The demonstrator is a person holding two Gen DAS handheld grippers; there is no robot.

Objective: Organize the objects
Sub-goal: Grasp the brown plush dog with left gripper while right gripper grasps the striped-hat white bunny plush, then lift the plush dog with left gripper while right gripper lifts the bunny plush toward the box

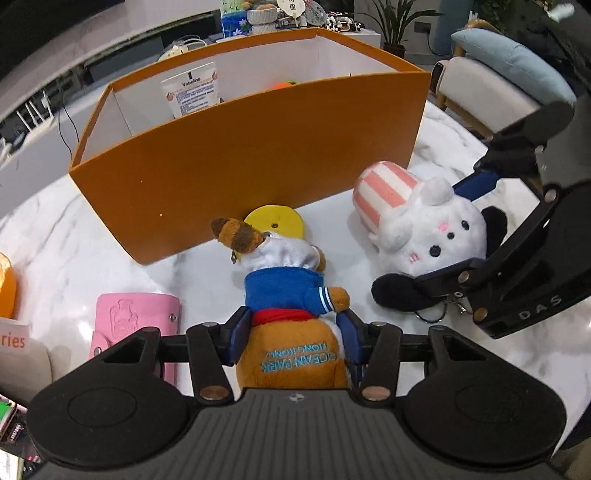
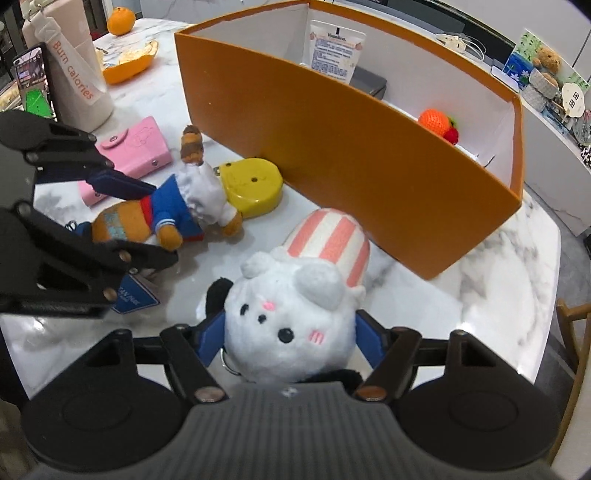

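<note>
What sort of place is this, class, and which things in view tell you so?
Most likely a home living or dining room: a marble table, a cushioned armchair with a potted plant behind, and a peeled orange.

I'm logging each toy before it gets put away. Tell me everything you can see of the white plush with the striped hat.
The white plush is a soft, fuzzy round-headed animal with black bead eyes, a pink nose, pink cheek marks, small white ears and floppy black ears. Its puffy hat has pink and white stripes. It lies on its side on the marble table, hat toward the orange box, apparently not touching it. The right tongs straddle its head, blue pads at both sides. A metal ring hangs near its black ear.
</note>
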